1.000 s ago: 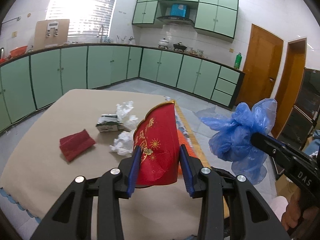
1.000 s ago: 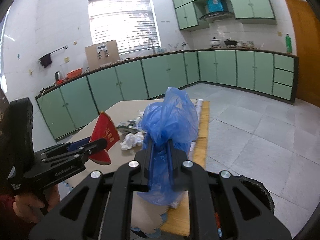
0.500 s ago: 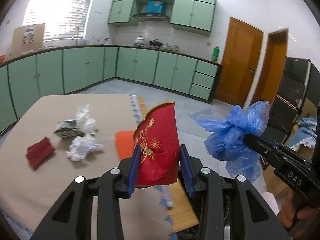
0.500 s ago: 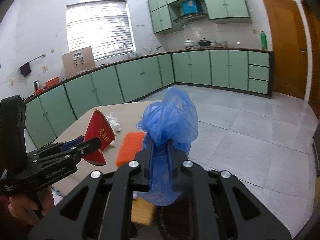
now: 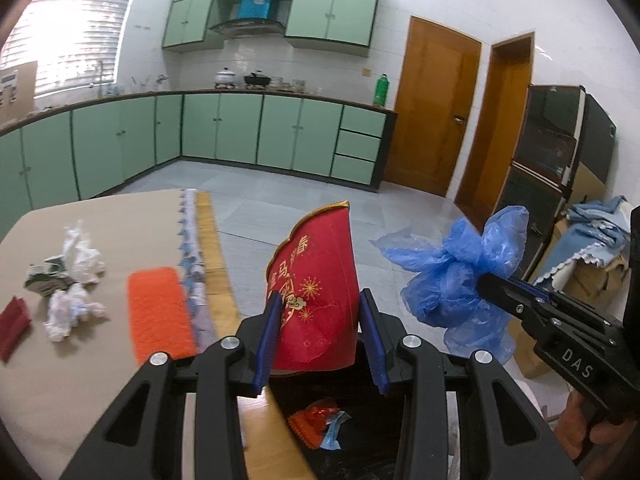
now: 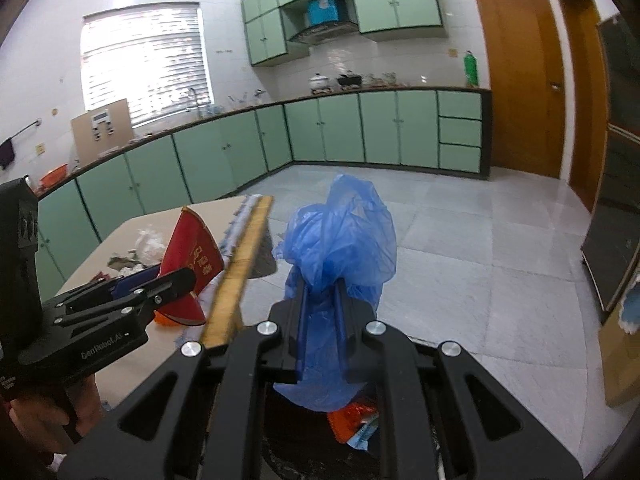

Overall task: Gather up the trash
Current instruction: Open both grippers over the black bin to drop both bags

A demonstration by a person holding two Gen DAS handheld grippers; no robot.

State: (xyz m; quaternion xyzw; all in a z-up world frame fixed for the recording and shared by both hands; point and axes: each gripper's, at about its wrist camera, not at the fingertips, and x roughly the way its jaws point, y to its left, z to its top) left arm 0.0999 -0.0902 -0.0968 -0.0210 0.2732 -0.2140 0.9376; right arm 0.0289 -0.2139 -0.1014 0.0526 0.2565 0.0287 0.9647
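Note:
My left gripper [image 5: 320, 308] is shut on a red paper cup with gold print [image 5: 316, 288], held upright off the table's right edge; the cup also shows in the right wrist view [image 6: 192, 256]. My right gripper [image 6: 322, 300] is shut on a crumpled blue plastic bag [image 6: 340, 236], which hangs to the right of the cup [image 5: 460, 276]. Below both sits a dark trash bin [image 5: 376, 432] holding red and blue scraps [image 5: 320, 428]. On the table [image 5: 120, 216] lie white crumpled tissues [image 5: 72, 312], a small carton [image 5: 44, 280], a dark red piece [image 5: 14, 328] and an orange pad [image 5: 160, 312].
Green cabinets [image 5: 224, 132] line the far walls, with wooden doors [image 5: 436, 104] on the right. Cardboard boxes with blue cloth [image 5: 592, 248] stand at the right. A grey tiled floor [image 6: 480, 240] stretches beyond the bin. A hand [image 6: 48, 412] holds the left gripper.
Both grippers swung right, off the table and over the trash bin, still holding the cup and the bag. The table's trash slid to the left of the left wrist view.

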